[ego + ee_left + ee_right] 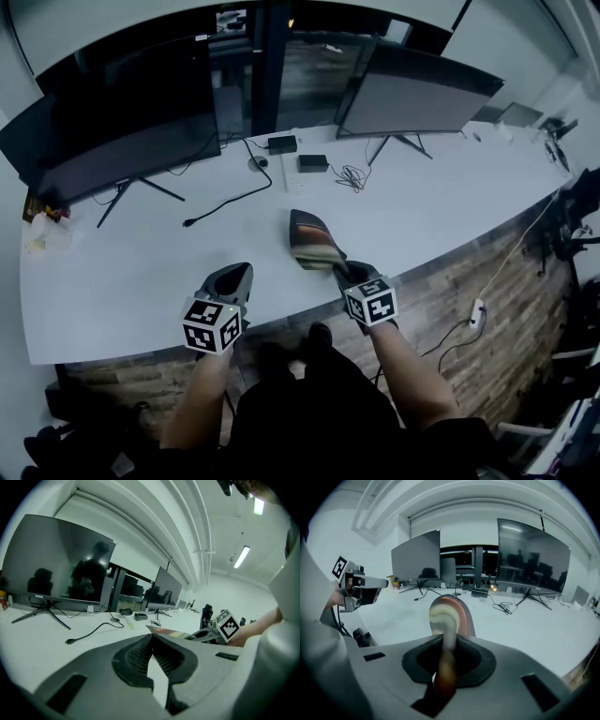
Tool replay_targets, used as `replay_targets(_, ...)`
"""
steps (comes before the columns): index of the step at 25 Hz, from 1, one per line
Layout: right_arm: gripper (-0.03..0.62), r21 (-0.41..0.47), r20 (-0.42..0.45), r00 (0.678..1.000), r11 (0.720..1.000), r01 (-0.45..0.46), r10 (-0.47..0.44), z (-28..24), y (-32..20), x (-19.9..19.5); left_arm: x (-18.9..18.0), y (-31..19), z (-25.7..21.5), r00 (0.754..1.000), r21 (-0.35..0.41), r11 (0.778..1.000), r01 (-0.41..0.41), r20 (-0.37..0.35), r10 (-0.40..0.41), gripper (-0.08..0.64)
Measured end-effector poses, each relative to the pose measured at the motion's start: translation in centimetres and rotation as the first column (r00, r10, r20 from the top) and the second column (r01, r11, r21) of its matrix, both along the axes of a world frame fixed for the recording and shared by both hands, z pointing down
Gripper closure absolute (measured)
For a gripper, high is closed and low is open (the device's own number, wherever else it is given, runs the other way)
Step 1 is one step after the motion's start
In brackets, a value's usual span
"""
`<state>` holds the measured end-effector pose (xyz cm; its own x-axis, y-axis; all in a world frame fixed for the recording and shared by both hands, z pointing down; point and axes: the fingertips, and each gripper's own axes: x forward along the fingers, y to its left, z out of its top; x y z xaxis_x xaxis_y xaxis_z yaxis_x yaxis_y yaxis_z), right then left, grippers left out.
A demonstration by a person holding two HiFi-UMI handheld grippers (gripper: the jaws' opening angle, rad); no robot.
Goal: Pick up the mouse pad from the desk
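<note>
The mouse pad (314, 241) is sticking up from the right gripper (341, 271), over the desk (141, 272), right of the left gripper (238, 274).

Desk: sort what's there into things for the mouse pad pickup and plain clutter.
Job: mouse pad, clamped in right gripper; desk.
Clutter: left monitor, right monitor, black cable, power adapters, coiled wire.

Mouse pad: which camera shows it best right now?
The head view: the whole mouse pad shows there, tilted up from the desk, its near edge pinched by the right tool. The right gripper view shows it close but blurred between the jaws; the left gripper view catches only a thin edge.
</note>
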<state>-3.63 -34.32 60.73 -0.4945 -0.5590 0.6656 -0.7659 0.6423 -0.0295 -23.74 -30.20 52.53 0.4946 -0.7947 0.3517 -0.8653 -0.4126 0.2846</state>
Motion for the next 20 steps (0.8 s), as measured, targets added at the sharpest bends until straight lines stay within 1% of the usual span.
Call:
replay_targets(4, 0.538, 0.023, 0.019, 1.000, 1.000, -0.002, 0.002, -2.1, 1.1, 1.4, 2.5, -0.2, -1.5, 0.999, 0.032, 0.998, -0.053, -0.007, 0.053, 0.552)
replay_targets(9, 0.545, 0.058, 0.059, 0.997, 0.997, -0.042, 0.039, -4.2, 1.8, 3.8, 5.2, -0.9, -2.9, 0.995, 0.059, 0.993, -0.101, 0.001, 0.101, 0.552)
replay_targets(15, 0.549, 0.082, 0.119, 0.991, 0.994, -0.070, 0.060, -6.3, 2.5, 7.6, 8.9, -1.5, -4.6, 0.993, 0.084, 0.989, -0.121, 0.023, 0.119, 0.552)
replay_targets(20, 0.552, 0.101, 0.165, 0.985, 0.992, -0.074, 0.057, -8.0, 2.7, 11.8, 13.1, -1.4, -5.7, 0.992, 0.086, 0.988, -0.125, 0.040, 0.122, 0.551)
